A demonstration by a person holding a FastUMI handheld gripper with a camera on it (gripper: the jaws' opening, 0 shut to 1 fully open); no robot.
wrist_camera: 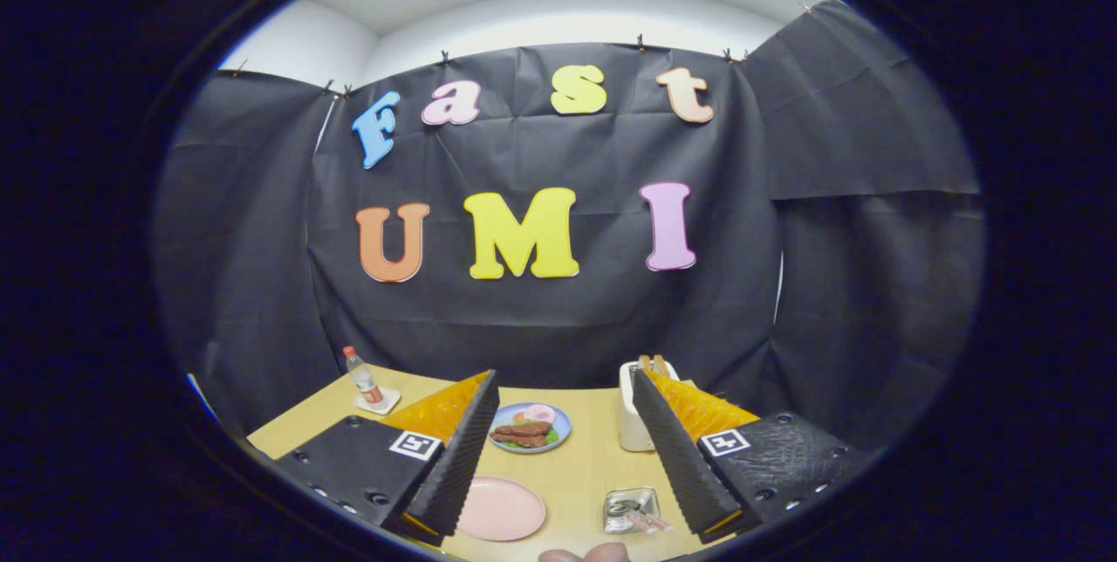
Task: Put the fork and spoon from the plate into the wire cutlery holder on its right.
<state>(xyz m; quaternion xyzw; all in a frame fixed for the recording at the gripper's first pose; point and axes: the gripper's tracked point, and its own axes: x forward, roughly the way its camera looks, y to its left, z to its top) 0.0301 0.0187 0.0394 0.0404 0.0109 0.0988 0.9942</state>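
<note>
My gripper [564, 380] hangs open above the wooden table [580, 466], nothing between its black ribbed fingers [458, 457]. Below them, near the left finger, a pink plate [499, 508] lies with nothing visible on it. To its right, beside the right finger, stands the small wire cutlery holder [628, 510]. Two pinkish cutlery handles [651, 523] poke out of it; I cannot tell which is the fork and which the spoon.
Beyond the pink plate sits a blue plate of food [530, 427]. A white toaster with toast [634, 414] stands behind the holder. A small bottle [361, 376] is on a coaster at the table's far left corner. A person's fingertips [585, 554] show at the near edge.
</note>
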